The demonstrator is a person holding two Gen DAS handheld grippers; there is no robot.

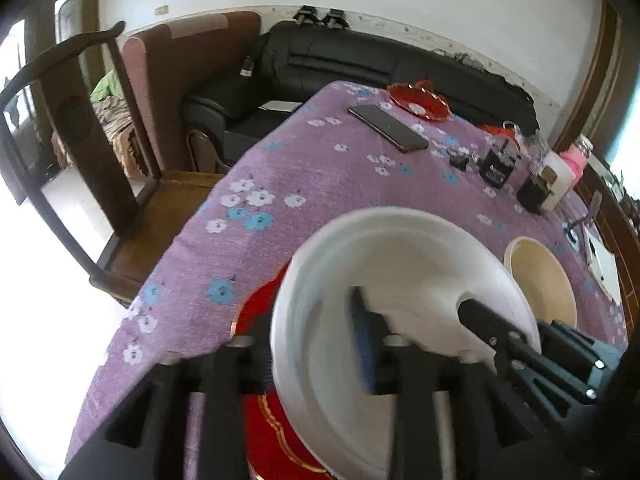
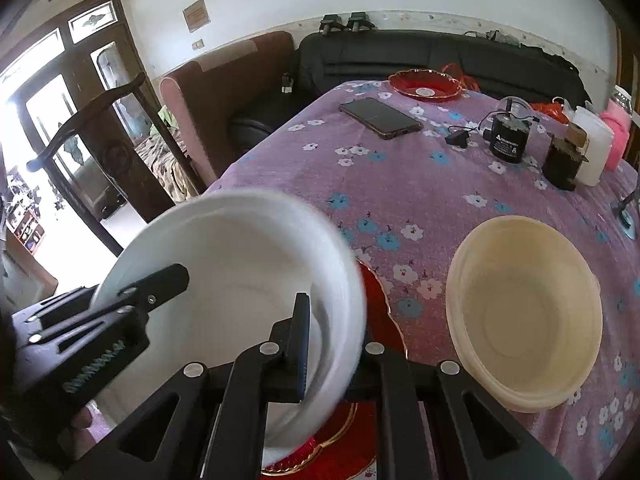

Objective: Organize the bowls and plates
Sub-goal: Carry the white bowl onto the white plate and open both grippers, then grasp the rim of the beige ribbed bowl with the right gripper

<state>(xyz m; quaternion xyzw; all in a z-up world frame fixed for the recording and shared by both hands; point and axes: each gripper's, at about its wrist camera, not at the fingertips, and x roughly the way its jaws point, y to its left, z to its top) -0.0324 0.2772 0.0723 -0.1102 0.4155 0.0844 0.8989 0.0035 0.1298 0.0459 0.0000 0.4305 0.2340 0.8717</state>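
A white bowl (image 1: 400, 264) (image 2: 224, 248) hangs tilted over a red gold-rimmed plate (image 1: 260, 312) (image 2: 380, 312) at the near edge of the purple flowered tablecloth (image 1: 320, 168). My left gripper (image 1: 308, 332) straddles the bowl's left rim. Its blue pad stands inside, away from the wall, so it is open. My right gripper (image 2: 340, 332) is shut on the bowl's opposite rim, with the wall pinched between its fingers. Each gripper also shows in the other's view: the right gripper (image 1: 480, 320) and the left gripper (image 2: 168, 280). A cream bowl (image 1: 544, 280) (image 2: 524, 312) sits to the right.
A second red plate (image 1: 420, 100) (image 2: 424, 84) and a phone (image 1: 388, 128) (image 2: 380, 118) lie at the table's far end. Black canisters (image 2: 508, 136) and a white tub (image 2: 596, 148) stand far right. A wooden chair (image 1: 100, 152) and a black sofa (image 1: 360, 64) flank the table.
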